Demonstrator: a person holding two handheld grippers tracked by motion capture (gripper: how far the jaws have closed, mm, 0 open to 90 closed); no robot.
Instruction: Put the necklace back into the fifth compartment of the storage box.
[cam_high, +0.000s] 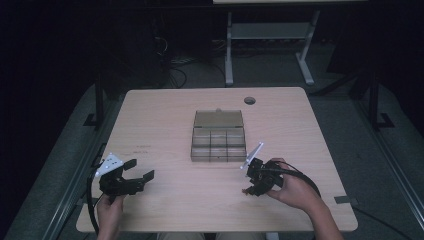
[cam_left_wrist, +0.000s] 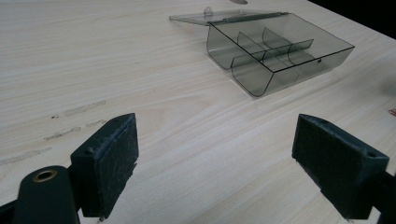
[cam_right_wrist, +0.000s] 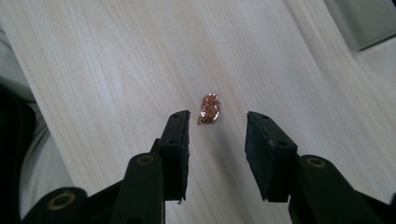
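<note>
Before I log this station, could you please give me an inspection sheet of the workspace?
Surface: pale wood table, faint smudges near the left gripper, round hole at the far edge.
Job's things: clear box, lid open and lying flat behind it, compartments look empty; small copper piece on the table.
Clutter: nothing seen.
Grippers: left gripper open over bare table; right gripper open, jaws just short of the copper piece.
Cables: one trails from each gripper.
Surroundings: dark room, white frame beyond.
</note>
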